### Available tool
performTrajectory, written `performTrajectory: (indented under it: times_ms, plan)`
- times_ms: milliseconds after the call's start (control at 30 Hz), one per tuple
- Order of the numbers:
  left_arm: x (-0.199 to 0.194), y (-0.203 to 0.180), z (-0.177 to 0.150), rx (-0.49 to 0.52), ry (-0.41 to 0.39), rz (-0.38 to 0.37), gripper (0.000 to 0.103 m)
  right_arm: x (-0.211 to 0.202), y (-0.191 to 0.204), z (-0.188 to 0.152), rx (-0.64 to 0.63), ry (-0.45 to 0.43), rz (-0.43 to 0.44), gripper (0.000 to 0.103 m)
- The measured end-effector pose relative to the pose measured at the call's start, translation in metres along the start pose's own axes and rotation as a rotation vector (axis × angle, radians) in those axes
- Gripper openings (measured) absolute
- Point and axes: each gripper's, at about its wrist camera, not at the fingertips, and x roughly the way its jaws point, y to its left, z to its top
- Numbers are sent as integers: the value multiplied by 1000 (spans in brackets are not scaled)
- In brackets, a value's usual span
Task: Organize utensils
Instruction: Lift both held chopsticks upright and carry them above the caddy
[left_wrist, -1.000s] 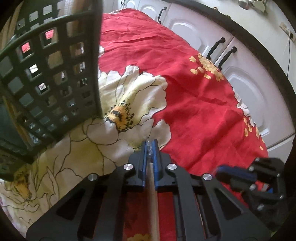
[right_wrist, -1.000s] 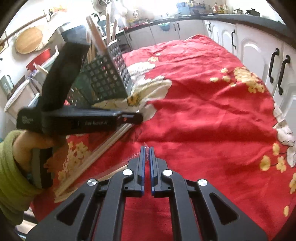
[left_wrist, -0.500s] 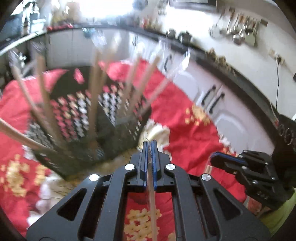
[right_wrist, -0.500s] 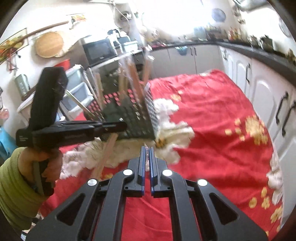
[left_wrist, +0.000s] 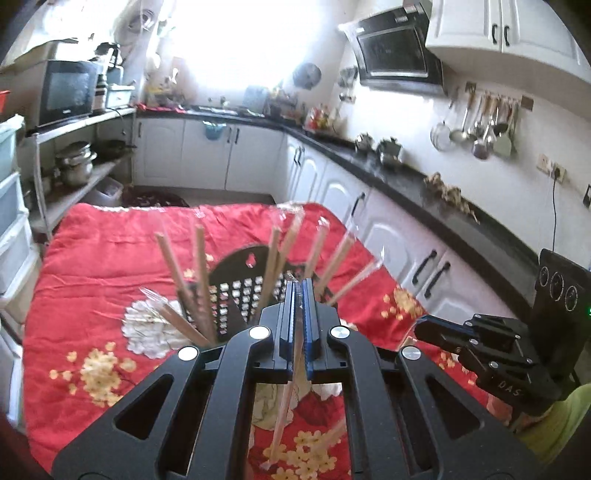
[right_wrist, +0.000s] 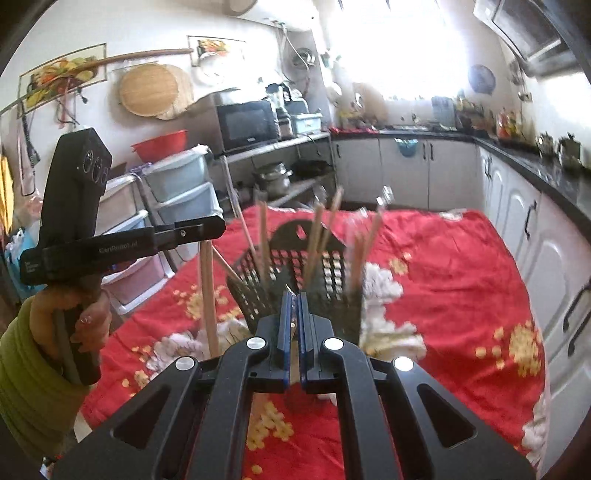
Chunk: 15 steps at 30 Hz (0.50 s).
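Above the red floral cloth (left_wrist: 92, 258), both grippers have risen from low beside the basket a second ago to look down on it. Left gripper (left_wrist: 298, 295) pinches a wrapped chopstick (left_wrist: 282, 413) hanging below its jaws. Right gripper (right_wrist: 291, 306) is pressed shut on another wrapper end (right_wrist: 289, 289). Black lattice basket (right_wrist: 314, 266) holds several upright chopsticks; delivery looks next.

My left gripper (left_wrist: 298, 295) points toward twelve o'clock, tilted downward, jaws clamped on a chopstick (left_wrist: 284, 402). My right gripper (right_wrist: 291, 299), at three o'clock from it, is likewise clamped on a wrapped chopstick (right_wrist: 293, 325). My left hand (right_wrist: 79, 314) grips its handle, green sleeve (right_wrist: 26, 376) showing.
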Motion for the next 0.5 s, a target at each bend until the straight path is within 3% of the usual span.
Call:
performTrajectory:
  times_ms: [500]
  plan:
    - [-37, 19, 32, -101, -189, 31, 1, -12, 19, 40, -57, -95, 21, 3]
